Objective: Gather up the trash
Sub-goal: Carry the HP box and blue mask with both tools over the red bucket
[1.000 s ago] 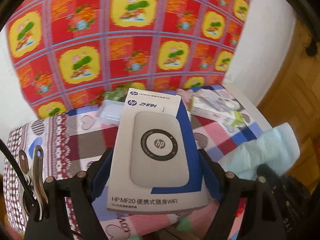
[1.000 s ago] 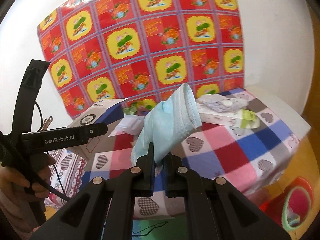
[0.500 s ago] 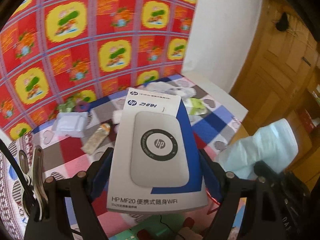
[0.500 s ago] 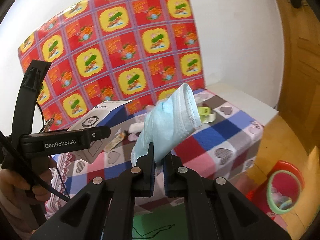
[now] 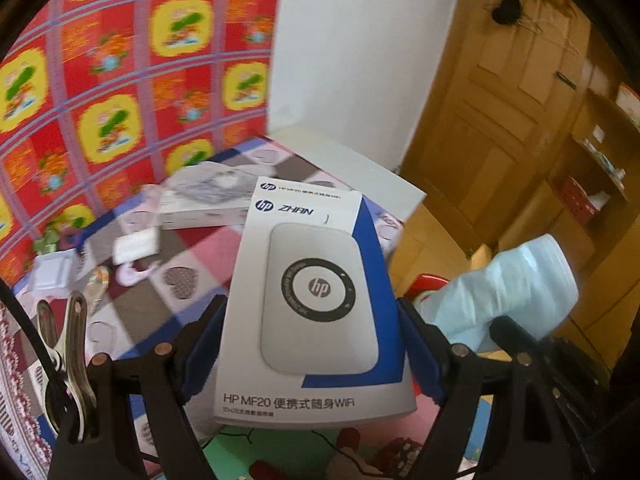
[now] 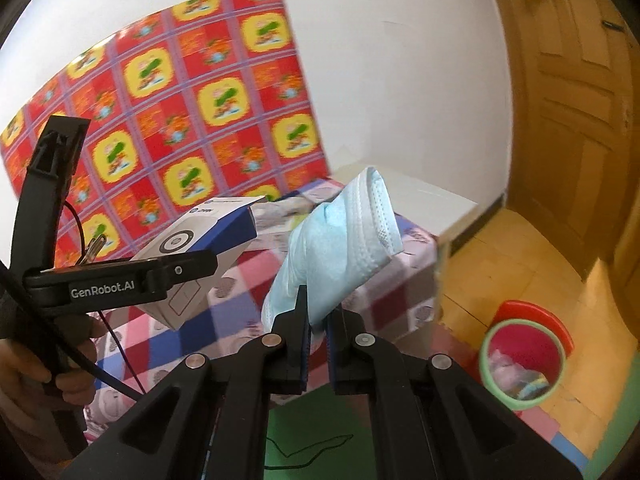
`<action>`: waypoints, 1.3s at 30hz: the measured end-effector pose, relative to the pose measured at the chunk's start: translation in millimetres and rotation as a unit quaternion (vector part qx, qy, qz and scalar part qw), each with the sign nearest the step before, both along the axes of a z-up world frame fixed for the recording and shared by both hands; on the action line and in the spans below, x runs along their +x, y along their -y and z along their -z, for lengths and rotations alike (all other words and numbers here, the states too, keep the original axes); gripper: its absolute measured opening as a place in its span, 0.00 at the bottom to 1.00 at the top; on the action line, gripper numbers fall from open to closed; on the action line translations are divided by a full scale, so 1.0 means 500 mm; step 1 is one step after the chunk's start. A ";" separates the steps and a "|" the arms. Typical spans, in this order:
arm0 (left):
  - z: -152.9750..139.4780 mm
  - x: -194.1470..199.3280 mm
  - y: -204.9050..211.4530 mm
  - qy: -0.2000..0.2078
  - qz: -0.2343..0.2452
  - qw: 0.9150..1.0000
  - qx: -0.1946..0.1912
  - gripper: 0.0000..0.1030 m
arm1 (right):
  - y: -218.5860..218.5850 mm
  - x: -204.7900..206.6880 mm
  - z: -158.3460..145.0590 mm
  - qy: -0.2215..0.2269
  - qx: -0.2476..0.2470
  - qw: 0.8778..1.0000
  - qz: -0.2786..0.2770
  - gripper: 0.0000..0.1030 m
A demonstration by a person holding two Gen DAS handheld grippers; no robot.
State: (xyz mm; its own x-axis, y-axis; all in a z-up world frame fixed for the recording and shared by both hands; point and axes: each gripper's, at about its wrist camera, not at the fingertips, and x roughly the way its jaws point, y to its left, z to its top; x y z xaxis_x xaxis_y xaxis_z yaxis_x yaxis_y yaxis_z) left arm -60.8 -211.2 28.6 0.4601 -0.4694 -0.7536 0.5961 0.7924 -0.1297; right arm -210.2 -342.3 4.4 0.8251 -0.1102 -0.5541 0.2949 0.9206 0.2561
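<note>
1. Surface [image 5: 208,248] – several scraps remain on its checked cloth. Swinging both loads low across it could sweep them to the floor.
2. Bin [image 6: 524,360] – stands on the floor beside the surface, partly filled. A release made short of its rim would drop the item outside.
3. Box [image 5: 316,304] – clamped by its side walls in the left hand-held gripper [image 5: 316,344]. The card may buckle or pivot, since it is held only at its near end.
4. Face mask [image 6: 340,240] – pinched at one lower fold in the nearly closed right hand-held gripper [image 6: 318,340]. The limp material could slip out or snag on release.
</note>
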 end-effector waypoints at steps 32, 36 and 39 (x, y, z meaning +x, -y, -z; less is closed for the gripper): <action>0.175 -0.118 0.495 -0.068 0.155 0.985 0.026 0.82 | 0.442 -0.154 0.211 -0.112 0.027 0.988 0.104 0.07; 0.210 -0.133 0.535 -0.078 0.169 0.982 0.037 0.82 | 0.499 -0.160 0.284 -0.146 0.032 0.982 0.113 0.07; 0.240 -0.143 0.564 -0.084 0.181 0.979 0.043 0.82 | 0.533 -0.155 0.339 -0.172 0.035 0.978 0.115 0.07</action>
State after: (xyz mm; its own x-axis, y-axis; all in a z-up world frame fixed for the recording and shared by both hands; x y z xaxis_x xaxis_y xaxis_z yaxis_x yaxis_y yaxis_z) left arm -132.1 -493.2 -91.3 0.1422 -0.5103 -0.8482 0.8154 0.5461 -0.1918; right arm -287.6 -608.7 -165.2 0.5474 -0.2225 -0.8067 0.5710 0.8041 0.1657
